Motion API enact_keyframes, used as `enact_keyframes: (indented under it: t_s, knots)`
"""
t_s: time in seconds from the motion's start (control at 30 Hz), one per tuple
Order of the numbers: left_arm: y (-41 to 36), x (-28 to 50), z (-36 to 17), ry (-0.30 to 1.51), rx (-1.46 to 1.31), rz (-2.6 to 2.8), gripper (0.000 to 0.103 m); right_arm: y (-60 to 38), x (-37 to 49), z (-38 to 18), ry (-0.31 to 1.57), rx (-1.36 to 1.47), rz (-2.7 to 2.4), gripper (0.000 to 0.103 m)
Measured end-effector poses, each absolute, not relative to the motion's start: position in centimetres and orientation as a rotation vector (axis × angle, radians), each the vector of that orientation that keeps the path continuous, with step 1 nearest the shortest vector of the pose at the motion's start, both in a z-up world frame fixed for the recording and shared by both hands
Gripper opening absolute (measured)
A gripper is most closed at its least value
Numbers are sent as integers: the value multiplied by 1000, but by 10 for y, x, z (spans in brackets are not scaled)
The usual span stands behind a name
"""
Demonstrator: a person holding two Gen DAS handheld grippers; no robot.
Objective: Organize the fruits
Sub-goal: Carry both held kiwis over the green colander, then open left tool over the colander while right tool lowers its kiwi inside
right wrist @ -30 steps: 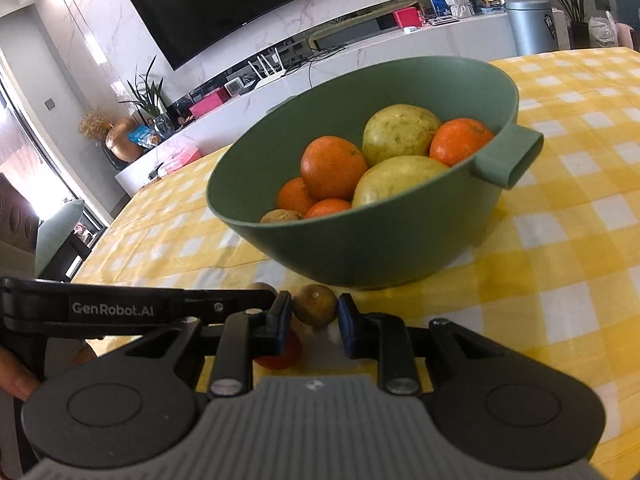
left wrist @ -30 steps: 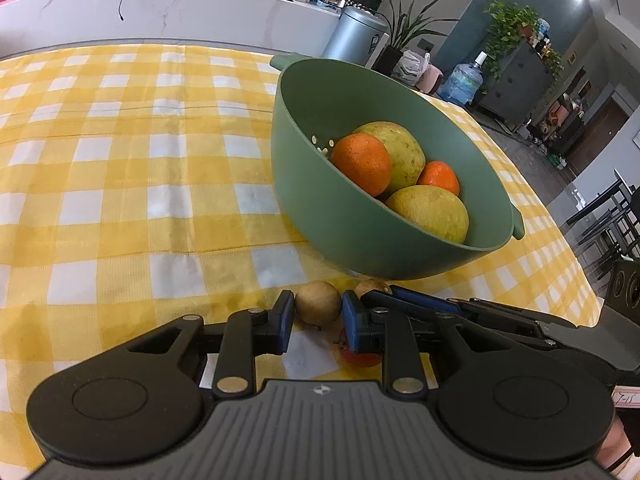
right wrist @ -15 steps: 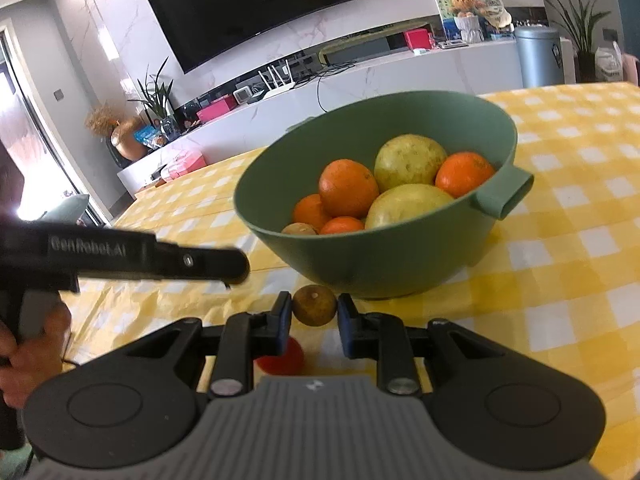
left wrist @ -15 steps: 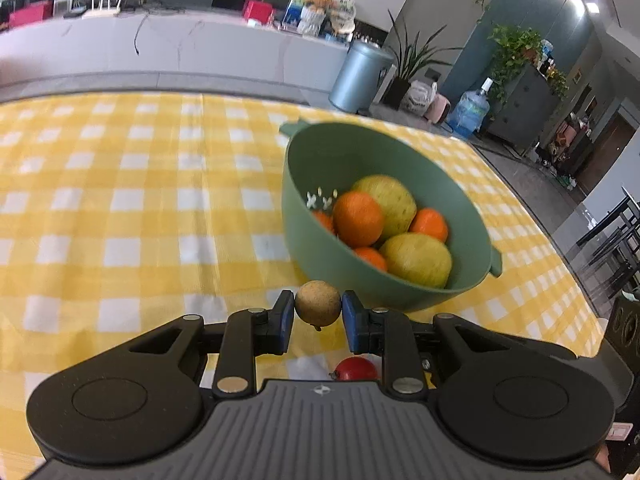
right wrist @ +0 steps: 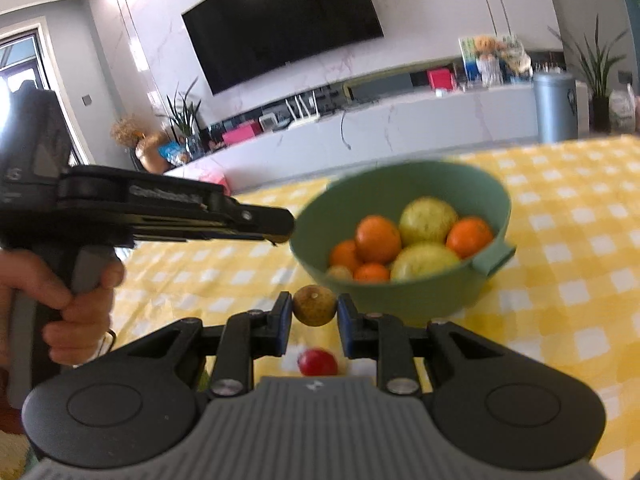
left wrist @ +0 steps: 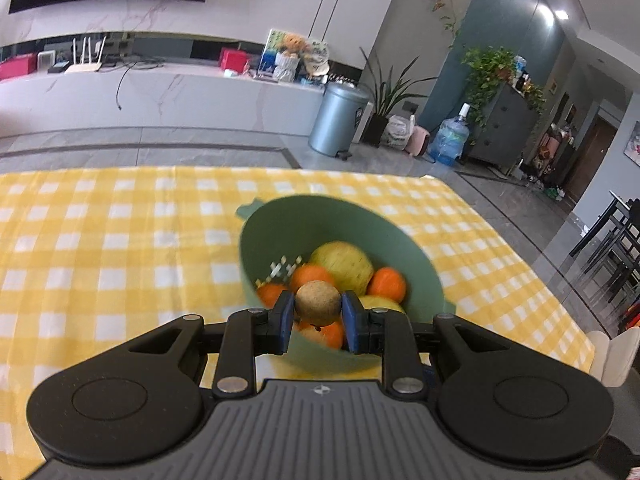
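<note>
A green colander bowl [left wrist: 404, 252] [right wrist: 340, 200] holds oranges [left wrist: 386, 283] [right wrist: 377, 239] and yellow-green pears [left wrist: 342, 265] [right wrist: 428, 220]. My left gripper [left wrist: 317, 312] is shut on a small round brown fruit [left wrist: 317, 303], held above the bowl's near rim. My right gripper [right wrist: 313, 314] is shut on another small brown fruit [right wrist: 314, 305], held above the cloth in front of the bowl. A small red fruit [right wrist: 318, 362] lies on the cloth below the right gripper. The left gripper's body [right wrist: 168, 212] shows in the right wrist view, its tip near the bowl's left rim.
The table has a yellow and white checked cloth [left wrist: 100, 248] [right wrist: 580, 240]. Its right edge [left wrist: 560, 300] drops to the floor. A white chair back [left wrist: 612, 354] stands by that edge. A hand [right wrist: 68, 308] grips the left tool.
Both grippers have risen from the cloth, each with its brown fruit. The left one has moved over the bowl's near rim. The red fruit stays on the cloth.
</note>
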State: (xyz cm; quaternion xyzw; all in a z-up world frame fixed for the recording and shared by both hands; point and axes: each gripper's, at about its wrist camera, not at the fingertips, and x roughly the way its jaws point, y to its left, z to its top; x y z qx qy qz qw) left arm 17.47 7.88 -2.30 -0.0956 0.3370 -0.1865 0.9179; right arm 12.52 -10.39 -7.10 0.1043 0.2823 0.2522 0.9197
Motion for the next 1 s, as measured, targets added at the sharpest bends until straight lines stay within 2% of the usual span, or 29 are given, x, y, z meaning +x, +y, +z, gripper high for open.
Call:
enact_keyframes:
  t_s: [0.4, 1.0]
  knots:
    - [58, 207, -25, 649, -214, -399, 29, -116, 160, -42, 522, 119, 398, 20]
    - [56, 238, -54, 709, -167, -357, 28, -93, 239, -62, 632, -97, 363, 20]
